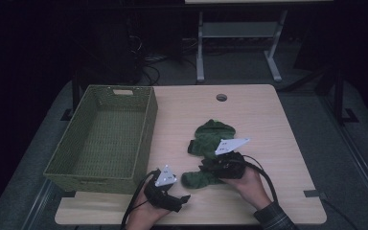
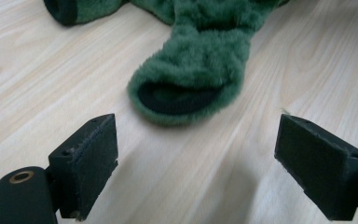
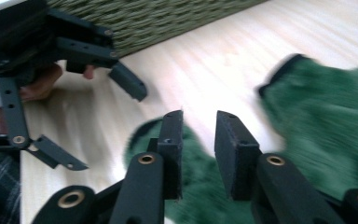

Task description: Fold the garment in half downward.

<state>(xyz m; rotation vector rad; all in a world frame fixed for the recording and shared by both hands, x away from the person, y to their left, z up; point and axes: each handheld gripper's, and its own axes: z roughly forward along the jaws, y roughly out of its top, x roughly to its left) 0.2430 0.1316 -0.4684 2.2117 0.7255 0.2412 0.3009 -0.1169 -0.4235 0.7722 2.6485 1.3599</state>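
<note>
- While I hold a gripper in each hand at a pale wood table [image 1: 268, 120], a green fleece garment [image 1: 210, 139] lies spread near the table's middle, w/ one sleeve [image 1: 196, 179] reaching toward my side.
- My left gripper [image 1: 184, 198] sits near the table's front edge, just right of the basket's front corner. Its jaws stand wide apart, nothing btwn them.
- Left gripper view: that sleeve [image 2: 191, 79] lies just ahead of the spread jaws, its dark-lined cuff opening facing them. Cuff and jaws are apart, bare wood btwn. A second dark cuff [image 2: 63, 10] shows at the top left, farther off.
- My right gripper [image 1: 206, 168] rests over the garment's near part, where the sleeve meets the body; a grey three-cornered plate [image 1: 232, 145] tops it.
- Right gripper view: my right gripper [image 3: 198, 154] has its jaws close together w/ a narrow gap left. Green fleece [image 3: 200, 196] lies under and behind them; can't tell whether any fabric is pinched.
- Same view, blurred: more of the garment [image 3: 321, 126] at right, w/ a dark-edged hem. My left gripper [image 3: 98, 126] shows at upper left, jaws spread, fingers [image 3: 39, 86] behind it.
- A woven green basket [image 1: 146, 139] stands on the table's left part, well apart from the garment. Its wall [image 3: 144, 21] runs across the top of the right gripper view.
</note>
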